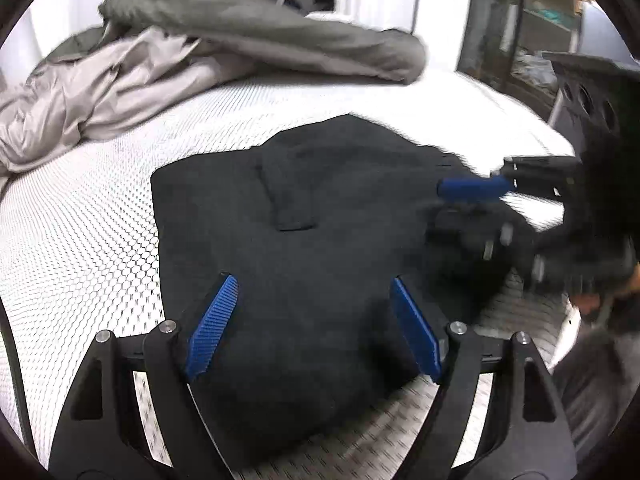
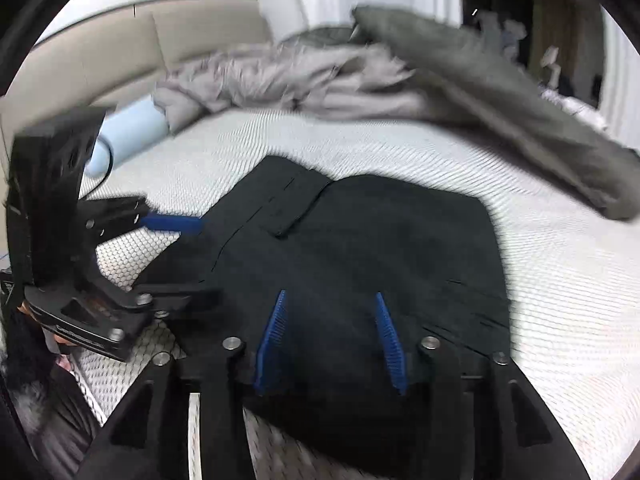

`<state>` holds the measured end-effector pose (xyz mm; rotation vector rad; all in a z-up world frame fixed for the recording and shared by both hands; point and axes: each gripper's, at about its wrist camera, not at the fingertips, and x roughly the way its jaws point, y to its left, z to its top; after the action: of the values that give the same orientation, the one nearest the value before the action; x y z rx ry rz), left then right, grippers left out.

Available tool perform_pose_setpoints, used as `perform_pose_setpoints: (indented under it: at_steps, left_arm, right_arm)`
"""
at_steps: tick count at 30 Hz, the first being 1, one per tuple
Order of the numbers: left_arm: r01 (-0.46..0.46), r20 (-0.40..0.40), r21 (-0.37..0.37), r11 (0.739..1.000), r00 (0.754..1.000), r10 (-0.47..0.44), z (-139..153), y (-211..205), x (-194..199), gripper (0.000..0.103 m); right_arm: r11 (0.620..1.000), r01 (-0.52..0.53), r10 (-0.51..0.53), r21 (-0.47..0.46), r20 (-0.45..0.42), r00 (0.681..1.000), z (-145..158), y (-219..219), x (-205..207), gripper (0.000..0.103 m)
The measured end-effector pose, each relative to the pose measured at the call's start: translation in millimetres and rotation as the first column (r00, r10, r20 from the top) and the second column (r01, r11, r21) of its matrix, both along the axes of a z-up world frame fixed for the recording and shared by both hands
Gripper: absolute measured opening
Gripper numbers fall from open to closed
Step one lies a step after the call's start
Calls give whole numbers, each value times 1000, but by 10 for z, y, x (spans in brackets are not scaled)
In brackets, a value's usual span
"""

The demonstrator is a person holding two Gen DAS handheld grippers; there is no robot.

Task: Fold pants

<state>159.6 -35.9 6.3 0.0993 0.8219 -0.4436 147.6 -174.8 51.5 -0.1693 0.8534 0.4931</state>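
While folded pants (image 1: 304, 248) lie flat, both tongs open above

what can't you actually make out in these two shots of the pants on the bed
- Near edge of the black pants: both wrist views, hidden behind each gripper's own body.
- Lower finger of the right gripper: left wrist view, motion-blurred and dark against the cloth.
- Grey bedding: right wrist view, smeared, folds unreadable.
- Light blue roll: right wrist view, partly behind the left gripper.
- Shelf contents: left wrist view, too small and blurred.
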Motion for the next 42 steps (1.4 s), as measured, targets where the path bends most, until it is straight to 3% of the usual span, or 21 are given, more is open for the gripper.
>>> perform_pose_setpoints:
  at_steps: [2, 4, 8, 9, 10, 12, 15, 18, 21, 23, 24, 26, 28, 29, 31, 32, 34, 35, 38, 40, 42]
  left_arm:
    - [-11, -61, 4, 1000, 998, 11, -185, 9, 207, 77]
    - [12, -58, 11, 1000, 998, -12, -237, 30, 209, 77]
    - [-9, -73, 22, 1000, 997, 10, -233, 136, 123, 82]
    - [-18, -75, 27, 999, 997, 20, -234, 154, 113, 84]
    - [-22, -74, 29, 999, 997, 24, -235, 166, 95, 84]
    - [-30, -69, 29, 999, 997, 32, -237, 186, 76, 84]
    - [-83, -72, 24, 996, 994, 84, -123, 265, -26, 83]
    - [-94, 15, -31, 995, 995, 95, 105, 316, -169, 83]
    - [-93, 45, -18, 996, 995, 93, 180, 173, -48, 83]
    - [-99, 28, 11, 995, 995, 99, 110, 73, 85, 80]
    - [-111, -18, 33, 993, 994, 111, 3, 37, 193, 75]
    - [-122, -72, 25, 992, 990, 124, -149, 20, 283, 74]
    - [-115, -76, 20, 993, 990, 116, -163, 42, 301, 72]
    - [-110, -80, 9, 994, 991, 110, -154, 83, 288, 72]
    - [-117, -91, -23, 993, 989, 115, -162, 196, 242, 74]
    - [-123, -92, -22, 992, 988, 121, -165, 244, 209, 74]
    - [-143, -96, -14, 990, 985, 141, -162, 310, 175, 77]
    - [-154, -103, -22, 988, 983, 151, -172, 346, 158, 77]
    - [-189, -106, -43, 981, 977, 184, -135, 434, 114, 75]
    - [-208, -70, -42, 977, 976, 204, 8, 431, 39, 65]
    - [-205, -11, -59, 977, 979, 205, 168, 412, -16, 65]
  right_arm:
    - [995, -20, 15, -95, -55, 998, -235, 202, 174, 50]
    - [984, -67, 57, -167, -66, 996, -398, 273, 257, 51]
    - [964, 21, -23, -265, -6, 1000, -244, -179, 65, 50]
    - [957, 65, -66, -281, 6, 998, -241, -316, 77, 56]
    - [964, 95, -99, -248, -4, 995, -234, -464, 58, 62]
    - [987, 109, -115, -118, -41, 993, -204, -694, 41, 62]
    - [982, 164, -165, -88, 5, 986, -43, -750, 27, 62]
    - [966, 255, -249, -44, 105, 963, 217, -776, -41, 62]
    - [975, 221, -223, 39, 99, 970, 362, -573, 120, 62]
    - [984, 179, -180, 16, 68, 981, 290, -311, 238, 62]
    - [988, 150, -149, -34, 44, 988, 182, -126, 326, 62]
    - [991, 83, -85, -101, -21, 996, -41, 105, 406, 61]
    - [981, 47, -59, -190, -55, 997, -349, 228, 479, 58]
    - [981, 44, -55, -191, -57, 997, -417, 188, 475, 58]
    - [985, 69, -82, -160, -76, 994, -342, -29, 448, 44]
    - [982, 91, -104, -168, -69, 992, -289, -181, 372, 30]
    - [967, 167, -175, -192, -28, 984, -218, -449, 280, 29]
    - [960, 197, -204, -197, -17, 979, -215, -536, 256, 40]
    - [971, 216, -221, -108, -42, 974, -157, -707, 266, 42]
    - [968, 239, -240, -70, -11, 971, 16, -793, 171, 42]
    - [968, 251, -249, -30, 51, 967, 238, -754, 124, 42]
